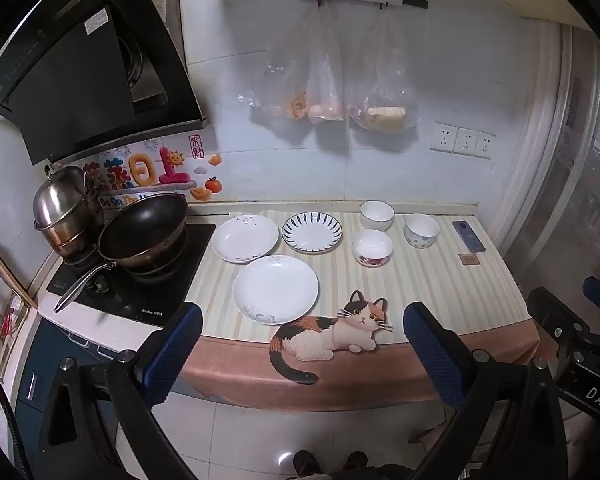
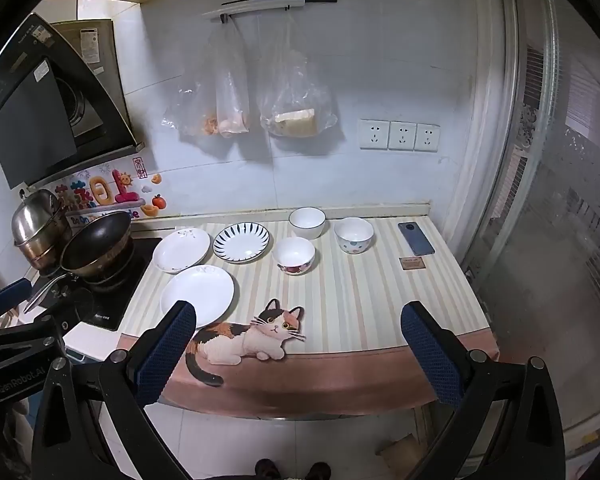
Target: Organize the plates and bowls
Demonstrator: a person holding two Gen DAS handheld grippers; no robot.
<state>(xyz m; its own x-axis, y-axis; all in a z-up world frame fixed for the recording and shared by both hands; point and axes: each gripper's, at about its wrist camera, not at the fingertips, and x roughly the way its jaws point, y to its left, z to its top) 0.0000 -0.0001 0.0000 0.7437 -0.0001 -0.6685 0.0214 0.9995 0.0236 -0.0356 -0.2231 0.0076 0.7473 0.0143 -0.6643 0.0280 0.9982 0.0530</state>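
Both pairs of jaws are standing spread wide and gripping nothing: the left gripper (image 1: 302, 330) and the right gripper (image 2: 298, 328) are hovering off the front edge of the worktop (image 2: 360, 304), tilted down toward it, with only floor tiles directly under them.

Just ahead of the left jaws, the plain white plate (image 1: 275, 289) is lying closest, near the front edge. Beyond it are sitting the deeper white plate (image 1: 245, 238) and, beside that, the blue-striped plate (image 1: 311, 232). Farther out and toward the right jaws, three bowls are standing apart: the flower-patterned bowl (image 2: 294, 255) nearest, the blue-rimmed bowl (image 2: 307, 222) behind it by the wall, and the dotted bowl (image 2: 354, 235) to the right.

By my reading, nothing is stacked yet, so the work is only beginning; the approach is the step in hand. The next move is probably calling for one pair of jaws to dip to a plate's rim, since flat plates are offering little to pinch, or to close over a bowl's wall.

For room, the striped cloth right of the bowls is lying mostly bare, save a phone (image 2: 416, 238) and a small brown card (image 2: 413, 263) near the far right edge. To the left, the wok (image 1: 144, 236) and its handle are crowding the plates, so swinging that way looks risky.
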